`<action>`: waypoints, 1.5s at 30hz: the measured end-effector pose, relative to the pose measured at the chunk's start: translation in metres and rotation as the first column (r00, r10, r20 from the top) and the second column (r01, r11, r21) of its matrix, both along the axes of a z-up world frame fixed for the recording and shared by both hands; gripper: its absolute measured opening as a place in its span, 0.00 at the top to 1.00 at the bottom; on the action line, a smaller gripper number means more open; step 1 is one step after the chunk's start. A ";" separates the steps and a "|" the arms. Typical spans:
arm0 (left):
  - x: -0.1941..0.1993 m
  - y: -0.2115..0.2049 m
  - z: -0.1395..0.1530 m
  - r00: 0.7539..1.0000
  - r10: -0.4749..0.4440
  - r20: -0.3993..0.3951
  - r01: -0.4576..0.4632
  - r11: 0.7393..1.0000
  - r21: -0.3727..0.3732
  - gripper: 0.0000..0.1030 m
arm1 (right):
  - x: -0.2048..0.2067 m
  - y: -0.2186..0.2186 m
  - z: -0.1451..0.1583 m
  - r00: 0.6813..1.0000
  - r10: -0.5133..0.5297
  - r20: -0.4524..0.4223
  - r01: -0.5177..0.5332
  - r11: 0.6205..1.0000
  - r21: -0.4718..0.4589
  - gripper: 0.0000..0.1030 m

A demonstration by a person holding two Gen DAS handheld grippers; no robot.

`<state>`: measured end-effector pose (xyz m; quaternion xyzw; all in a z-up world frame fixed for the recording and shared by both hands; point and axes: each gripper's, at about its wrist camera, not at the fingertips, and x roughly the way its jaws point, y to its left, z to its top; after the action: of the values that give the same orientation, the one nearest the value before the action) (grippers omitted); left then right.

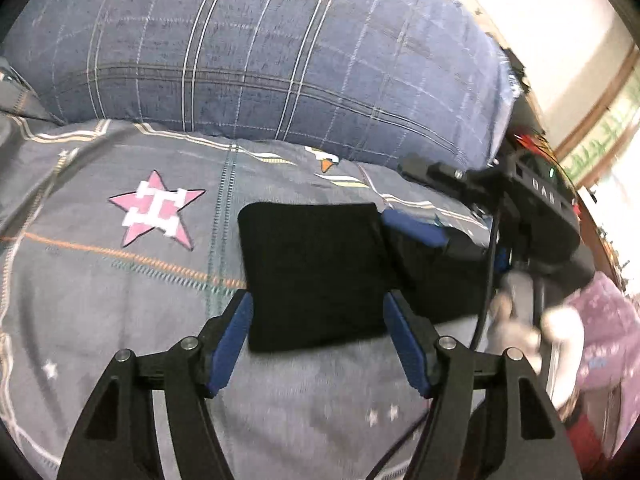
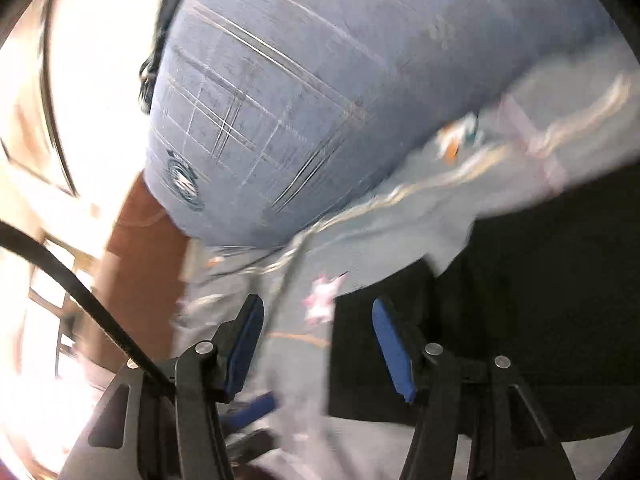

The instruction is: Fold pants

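Fingers (image 1: 232, 328) of both grippers spread apart, empty, above folded black pants (image 1: 312, 272).

Black folded pants (image 1: 316, 276) lie on a grey bedspread (image 1: 100, 300) bearing a pink-and-white star (image 1: 154, 212) and orange stitching. The pillow (image 1: 256, 48) is blue-grey plaid with white lines. Gripper pads (image 1: 230, 344) are blue.

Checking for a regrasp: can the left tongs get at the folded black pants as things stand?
Probably yes. The left tongs stand open just short of the near edge of the pants, which lie flat on the bedspread with nothing between. The right tongs sit at the far right side, not across the approach.
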<state>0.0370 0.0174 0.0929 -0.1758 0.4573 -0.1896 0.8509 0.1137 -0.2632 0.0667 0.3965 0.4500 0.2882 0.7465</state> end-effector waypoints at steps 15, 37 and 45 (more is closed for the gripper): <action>0.041 -0.021 -0.037 0.993 0.022 -0.116 -0.015 0.998 0.063 0.33 | 0.008 -0.057 -0.068 0.977 -0.177 -0.115 0.173 0.984 -0.042 0.81; 0.048 -0.136 -0.029 0.992 -0.127 -0.017 0.120 0.880 0.460 0.26 | -0.141 -0.132 -0.042 0.914 -0.296 0.276 0.382 0.855 -0.349 0.49; -0.048 -0.157 0.041 0.965 -0.132 0.228 0.003 0.871 0.491 0.26 | -0.156 -0.147 -0.035 0.877 -0.342 0.338 0.458 0.810 -0.366 0.40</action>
<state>-0.0107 -0.1397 0.1340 0.0860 0.3833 -0.1194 0.9118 -0.0426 -0.4102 0.0315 0.2653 0.3081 0.0639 0.9114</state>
